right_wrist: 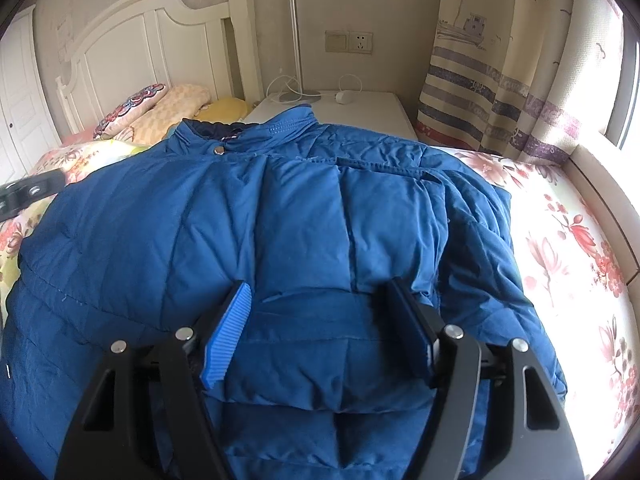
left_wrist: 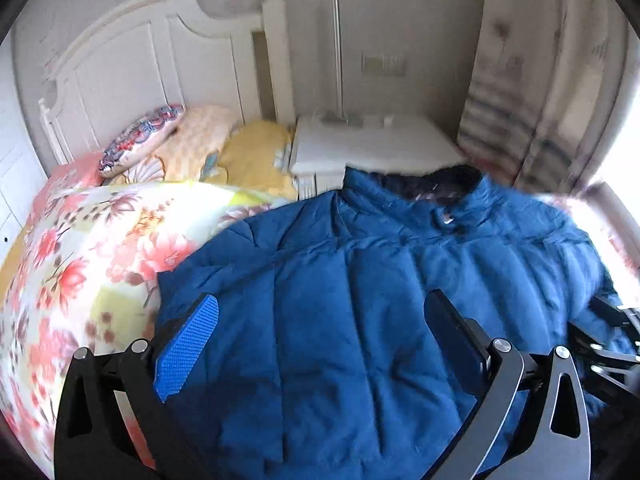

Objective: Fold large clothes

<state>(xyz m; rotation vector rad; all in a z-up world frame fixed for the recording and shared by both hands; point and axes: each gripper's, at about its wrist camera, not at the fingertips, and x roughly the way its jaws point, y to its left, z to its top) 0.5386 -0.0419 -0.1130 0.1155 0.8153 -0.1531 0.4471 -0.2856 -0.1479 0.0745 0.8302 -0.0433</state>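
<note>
Right wrist: curtain (right_wrist: 500, 92) lettering too blurred to read.

Left wrist view motion-blurred throughout: curtain (left_wrist: 532, 92) pattern smeared, wall socket (left_wrist: 384, 65) unreadable. Blue jacket (left_wrist: 360, 300) hem cut off by bottom edge in both views. Right gripper (left_wrist: 608, 332) only partly in frame at right edge, jaws hidden. Left gripper (right_wrist: 28, 192) just a sliver in right wrist view.
</note>
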